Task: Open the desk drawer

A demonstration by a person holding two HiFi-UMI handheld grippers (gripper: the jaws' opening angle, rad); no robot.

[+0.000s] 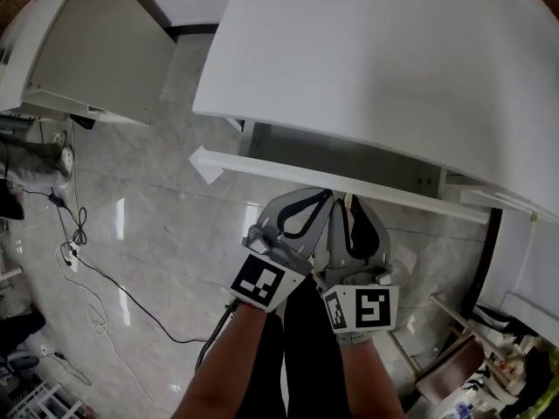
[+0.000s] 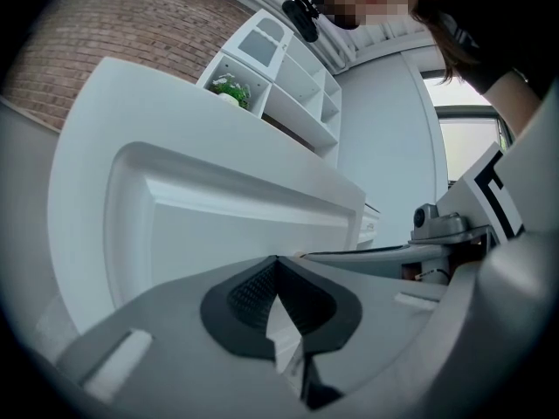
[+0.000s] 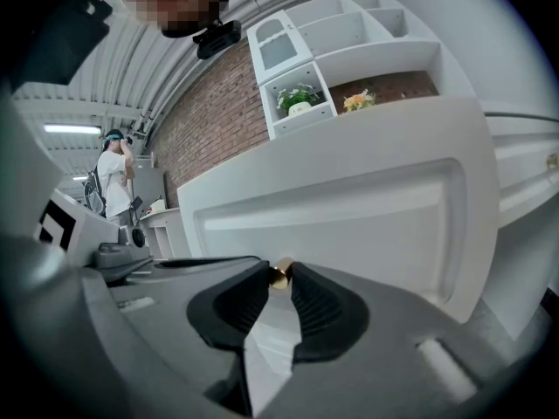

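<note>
- Pinching a small round brass knob (image 3: 280, 274) at the very tips of the right gripper (image 3: 279, 281), with its black ribbed pads closed on it.
- Holding the left gripper (image 2: 278, 264) just beside the right one, tips shut together with nothing seen between them.
- Sitting partly pulled out beneath the flat white desk top (image 1: 393, 51): wide white drawer with recessed-panel front (image 1: 288, 171), grey inside showing behind that front in the head view.
- Likely to slip: small smooth knob caught only at the pad tips, so probably lost on any jerky or off-line pull.
- Possibly jamming too, if dragged sideways from that single point instead of straight out.
- Possibly dropping off its runners if drawn too far, with the end of travel hidden under the desk top.
- Facing the person front-first, with the long axis running left to right across the head view and dipping slightly rightward.
- Travelling across that axis, toward the person.
</note>
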